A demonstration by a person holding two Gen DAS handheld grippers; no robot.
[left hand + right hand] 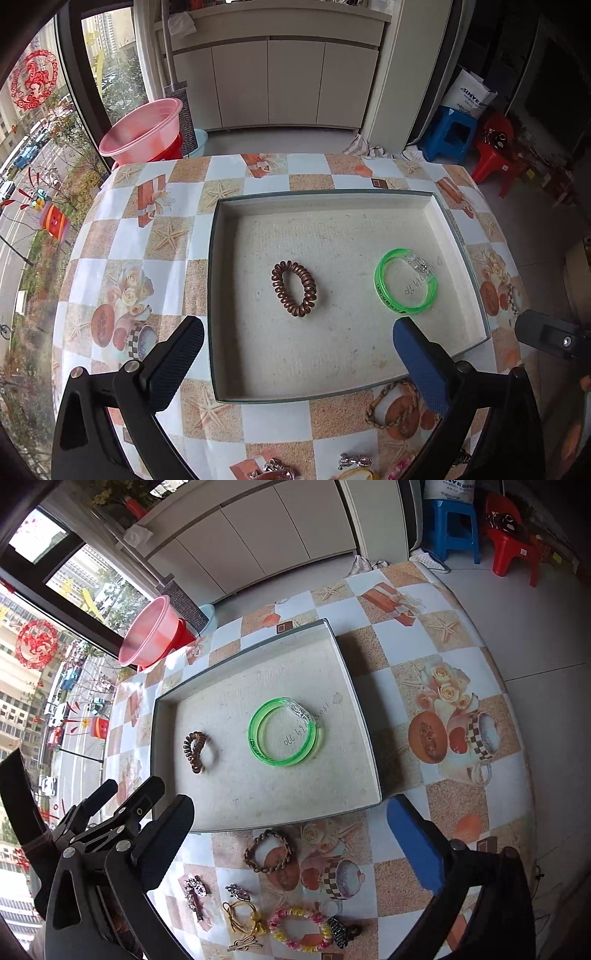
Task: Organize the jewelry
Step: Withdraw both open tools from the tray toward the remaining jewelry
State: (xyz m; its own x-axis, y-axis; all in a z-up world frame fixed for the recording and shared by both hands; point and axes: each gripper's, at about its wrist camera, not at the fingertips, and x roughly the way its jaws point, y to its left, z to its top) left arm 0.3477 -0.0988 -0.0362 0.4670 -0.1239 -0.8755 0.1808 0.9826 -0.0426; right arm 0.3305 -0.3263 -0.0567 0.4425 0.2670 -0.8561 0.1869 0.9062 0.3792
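tray: shallow box tray (461,236) is set mid-table on the checked cloth (177,206); taken as the collecting spot, walls keep pieces in
brown coil tie: brown spiral hair tie (294,288) is laid flat inside tray, near its centre; judged already sorted
green bangle: green bangle (404,282) is laid flat inside tray, beside the coil tie, nearer the tray's far-side wall, apart from it; handwriting is seen on tray floor under it
unsorted pile: braided brown band (269,850) is left just outside tray's near edge; rhinestone clip (195,890), yellow elastic (242,915), pink-yellow bead bracelet (298,928), black claw clip (341,931) are lined further out from tray; judged staged for pick-up
left claw: left gripper (295,354) is held over tray's near edge, jaws spread wide, nothing between pads, nothing touched
right claw: right gripper (291,834) is held above the near tray edge and the braided band, jaws fully apart, empty
progress: two pieces in tray, most still outside; braided band judged the closest next pick
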